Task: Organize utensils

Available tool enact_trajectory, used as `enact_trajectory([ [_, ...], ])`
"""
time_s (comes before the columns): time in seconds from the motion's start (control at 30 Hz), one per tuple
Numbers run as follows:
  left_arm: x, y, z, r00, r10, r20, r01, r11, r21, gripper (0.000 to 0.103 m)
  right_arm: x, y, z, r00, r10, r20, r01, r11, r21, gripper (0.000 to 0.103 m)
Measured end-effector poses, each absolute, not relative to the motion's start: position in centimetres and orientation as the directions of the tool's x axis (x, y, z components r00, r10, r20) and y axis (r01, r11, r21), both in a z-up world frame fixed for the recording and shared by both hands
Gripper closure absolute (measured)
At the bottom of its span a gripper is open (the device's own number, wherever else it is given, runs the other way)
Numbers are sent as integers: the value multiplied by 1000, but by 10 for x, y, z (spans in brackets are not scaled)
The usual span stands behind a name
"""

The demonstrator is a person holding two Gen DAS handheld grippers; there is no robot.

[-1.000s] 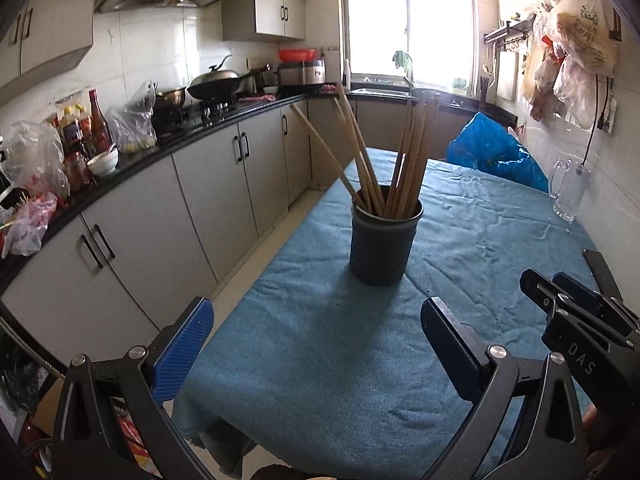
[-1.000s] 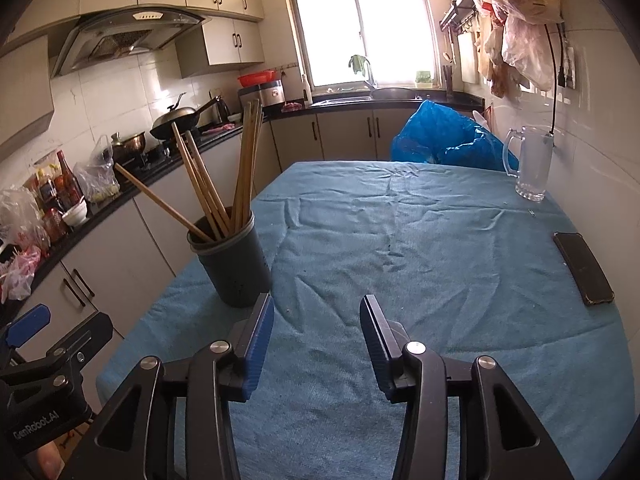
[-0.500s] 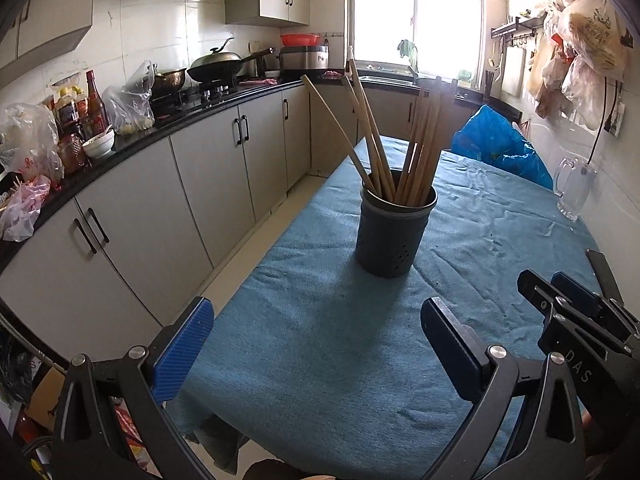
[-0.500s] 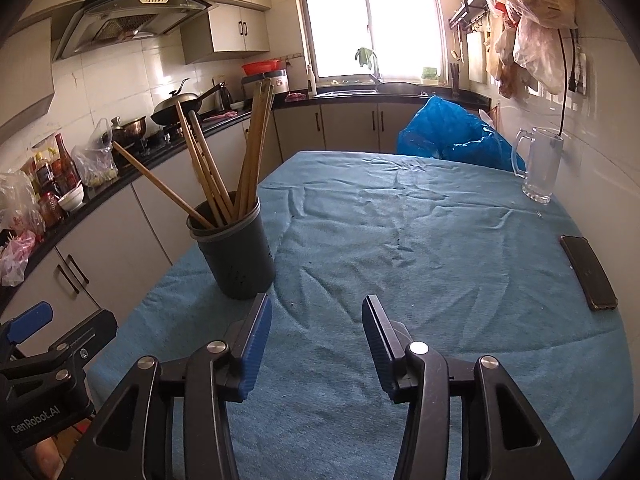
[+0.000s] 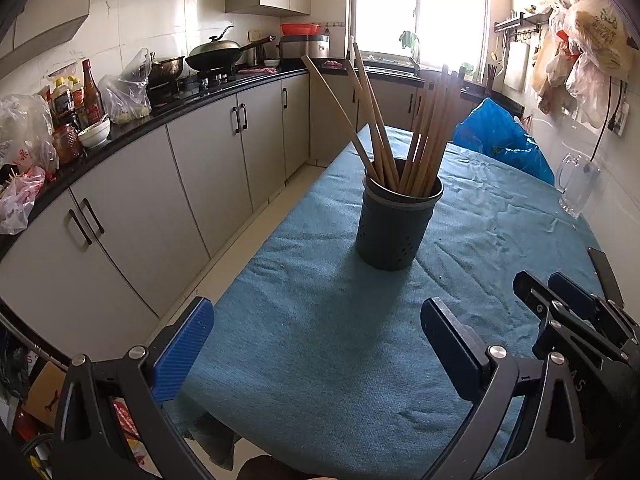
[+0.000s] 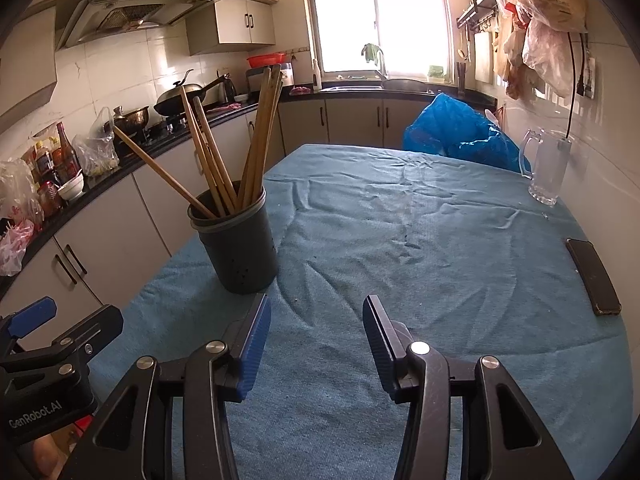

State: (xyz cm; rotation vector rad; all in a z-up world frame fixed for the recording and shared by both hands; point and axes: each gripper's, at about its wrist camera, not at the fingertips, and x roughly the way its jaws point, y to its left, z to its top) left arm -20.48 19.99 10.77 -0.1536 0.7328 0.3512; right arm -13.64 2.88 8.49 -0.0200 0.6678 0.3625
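A tabletop [image 6: 440, 240] covered by a wrinkled blue cloth is shown, flanked on the left by a run of kitchen cabinets [image 5: 200, 168] across a narrow strip of floor. A dark, perforated holder [image 5: 394, 228] is seen standing upright on the cloth, near the tabletop's left edge and ahead of both tools; in it a bundle of wooden chopsticks [image 5: 400, 132] is held, some leaning left and the rest nearly upright. The chopsticks are judged light, stiff and smooth, and are best taken on the bare upper shafts, well above the rim, where the fanned sticks stand apart. The holder is judged light enough to tip if a stick is dragged sideways. The left tool [image 5: 316, 344] is shown with its blue pads spread wide and nothing between them; the right tool [image 6: 316, 332] is likewise parted and empty. Open cloth is left to the right of the holder for laying sticks down; a glass mug [image 6: 546, 170] and a phone [image 6: 592, 276] are kept along the right edge, well apart from the holder.
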Motion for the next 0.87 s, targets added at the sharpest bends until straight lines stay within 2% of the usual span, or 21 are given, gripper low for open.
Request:
enact_trajectory([
  [0.87, -187, 184, 102, 670, 249, -700, -327, 945, 22, 0, -127, 19, 72, 705, 334, -625, -338, 934, 118, 48],
])
